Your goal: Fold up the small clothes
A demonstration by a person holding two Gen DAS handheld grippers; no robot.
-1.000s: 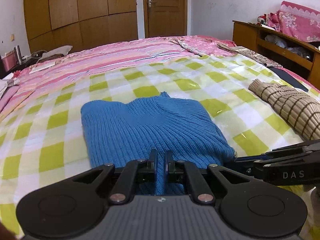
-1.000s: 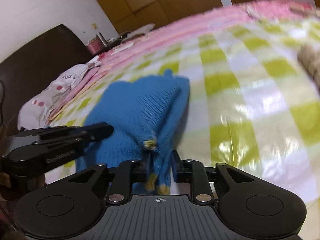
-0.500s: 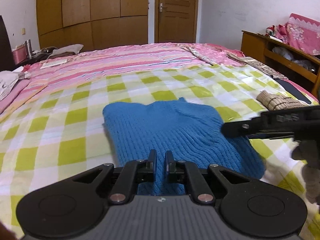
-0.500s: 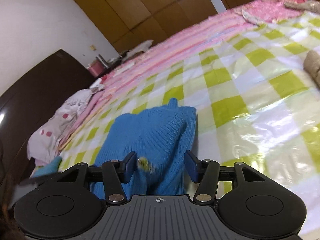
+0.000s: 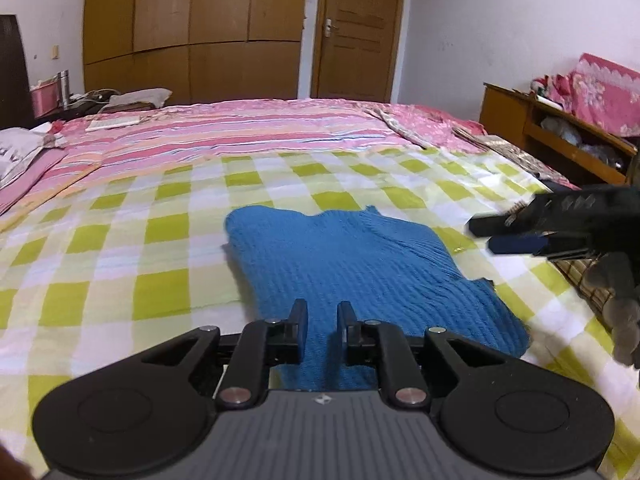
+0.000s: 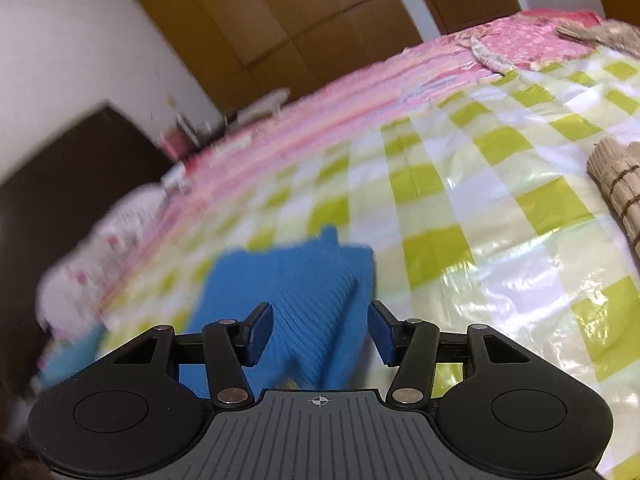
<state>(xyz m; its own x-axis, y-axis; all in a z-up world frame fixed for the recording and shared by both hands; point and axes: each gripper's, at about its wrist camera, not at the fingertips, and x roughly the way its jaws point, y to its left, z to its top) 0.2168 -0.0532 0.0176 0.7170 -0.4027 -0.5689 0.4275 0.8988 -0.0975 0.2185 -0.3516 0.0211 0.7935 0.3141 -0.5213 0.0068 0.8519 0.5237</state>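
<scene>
Lying folded on green-checked bedspread [image 5: 160, 296]: blue knit sweater [image 5: 360, 268], below pink striped sheet [image 5: 240, 136]. Left gripper [image 5: 322, 312] jaws just been opening, narrow gap, sweater's near edge between, grip unclear. Right gripper [image 6: 321, 320] jaws wide apart, just opened, above sweater, empty. Rolled mat [image 6: 616, 188] right of sweater.

Bed [image 5: 120, 240]: green-white checked cover [image 5: 168, 296] near half, pink striped sheet [image 5: 240, 136] at 12 o'clock. Folded blue knit sweater [image 5: 360, 264] flat at centre. Brown striped woven roll [image 6: 616, 184] at 3 o'clock, pillow [image 5: 16, 152] at 9.
</scene>
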